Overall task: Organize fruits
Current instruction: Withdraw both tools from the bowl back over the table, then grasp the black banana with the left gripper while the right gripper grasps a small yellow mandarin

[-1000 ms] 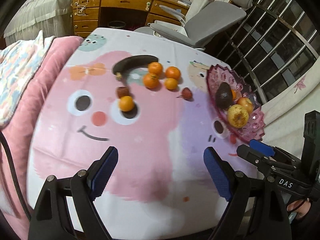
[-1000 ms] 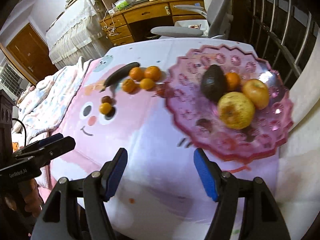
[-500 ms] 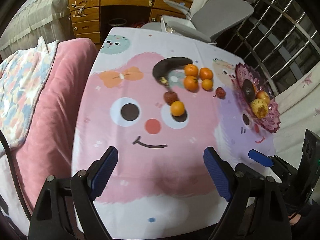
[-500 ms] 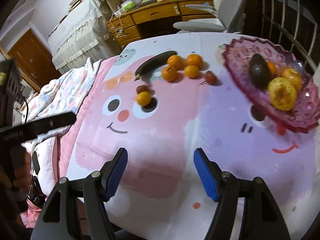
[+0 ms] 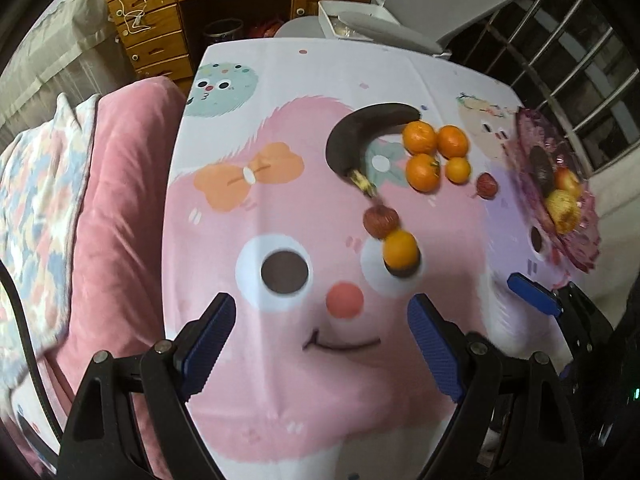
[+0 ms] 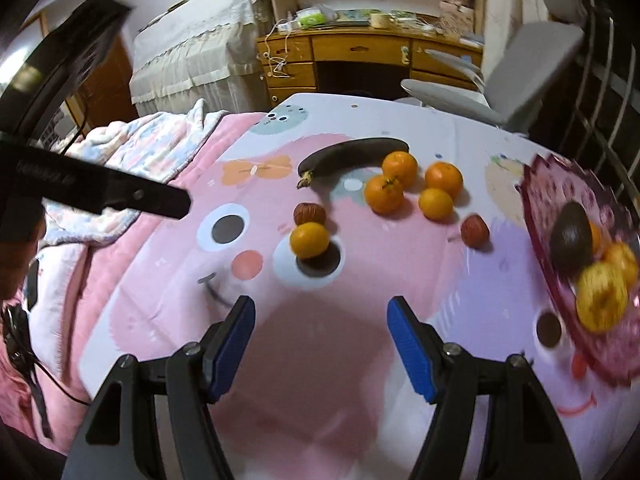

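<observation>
Both the left gripper [image 5: 320, 344] and the right gripper [image 6: 320, 340] hang wide and empty over the cartoon-printed pink tabletop [image 6: 320, 360]. A blackened banana [image 6: 352, 156], five loose oranges [image 6: 384, 194] and two small reddish fruits [image 6: 475, 231] lie there. The scalloped pink glass dish [image 6: 560, 184], at the right edge, holds a dark avocado [image 6: 570, 236] and yellow apples [image 6: 600, 302].

At the top of your frame stand a wooden desk [image 6: 372, 60] and grey chair [image 6: 520, 76]; a pink blanket [image 5: 116, 208] lies left.
</observation>
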`<move>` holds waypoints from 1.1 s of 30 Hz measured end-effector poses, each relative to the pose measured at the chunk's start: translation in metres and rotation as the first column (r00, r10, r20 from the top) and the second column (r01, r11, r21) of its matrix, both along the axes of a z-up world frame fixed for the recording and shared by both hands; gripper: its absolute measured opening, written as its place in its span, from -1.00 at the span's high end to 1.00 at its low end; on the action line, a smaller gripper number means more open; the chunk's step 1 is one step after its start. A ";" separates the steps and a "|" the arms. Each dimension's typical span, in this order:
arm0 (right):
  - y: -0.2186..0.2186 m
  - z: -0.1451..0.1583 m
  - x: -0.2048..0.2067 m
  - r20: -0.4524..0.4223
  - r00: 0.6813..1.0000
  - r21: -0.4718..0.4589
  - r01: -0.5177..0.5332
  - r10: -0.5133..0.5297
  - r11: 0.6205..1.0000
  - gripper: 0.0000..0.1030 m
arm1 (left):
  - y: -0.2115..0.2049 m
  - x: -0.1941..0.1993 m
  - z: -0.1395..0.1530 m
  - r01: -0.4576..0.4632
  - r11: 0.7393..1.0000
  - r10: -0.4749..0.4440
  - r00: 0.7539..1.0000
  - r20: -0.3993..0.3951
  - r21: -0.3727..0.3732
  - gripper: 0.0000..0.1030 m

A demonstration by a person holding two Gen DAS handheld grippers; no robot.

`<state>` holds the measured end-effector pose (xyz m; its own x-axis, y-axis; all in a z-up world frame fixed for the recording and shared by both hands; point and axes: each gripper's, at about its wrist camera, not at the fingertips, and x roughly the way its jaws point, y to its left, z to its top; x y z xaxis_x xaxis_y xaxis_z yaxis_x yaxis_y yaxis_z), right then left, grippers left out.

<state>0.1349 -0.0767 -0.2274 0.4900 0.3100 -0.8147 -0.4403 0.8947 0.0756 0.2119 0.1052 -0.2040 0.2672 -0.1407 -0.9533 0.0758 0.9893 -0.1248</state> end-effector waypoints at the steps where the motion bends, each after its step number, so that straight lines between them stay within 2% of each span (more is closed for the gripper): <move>1: 0.001 -0.004 0.006 0.003 1.000 -0.003 -0.011 0.011 1.000 -0.34 | -0.003 0.010 -0.005 0.009 1.000 -0.009 1.000 -0.006 0.005 -0.69; 10: 0.016 -0.036 0.043 0.021 0.996 -0.057 -0.082 0.083 0.995 -0.34 | -0.027 0.098 -0.045 0.043 0.999 -0.041 0.998 -0.047 0.030 -0.70; 14: 0.029 -0.047 0.050 0.042 0.989 -0.101 -0.137 0.142 0.985 -0.34 | -0.034 0.128 -0.055 0.057 0.997 -0.056 0.998 -0.040 0.045 -0.70; 18: 0.035 -0.054 0.061 0.042 0.986 -0.095 -0.160 0.164 0.983 -0.32 | -0.036 0.150 -0.064 0.063 0.997 -0.061 0.997 -0.042 0.048 -0.70; 23: 0.040 -0.063 0.067 0.021 0.983 -0.077 -0.183 0.185 0.980 -0.13 | -0.044 0.167 -0.078 0.077 0.994 -0.071 0.995 -0.063 0.083 -0.70; 29: 0.044 -0.063 0.062 0.028 0.980 -0.052 -0.197 0.199 0.979 0.11 | -0.055 0.176 -0.087 0.097 0.991 -0.092 0.994 -0.059 0.090 -0.69; 33: 0.048 -0.062 0.059 0.025 0.976 -0.040 -0.217 0.219 0.975 0.30 | -0.065 0.182 -0.090 0.114 0.987 -0.110 0.993 -0.042 0.113 -0.54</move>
<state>0.1944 -0.0291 -0.2895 0.4379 0.3818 -0.8139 -0.6265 0.7789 0.0283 0.3938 0.0402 -0.2944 0.2218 -0.0567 -0.9734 0.1841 0.9828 -0.0153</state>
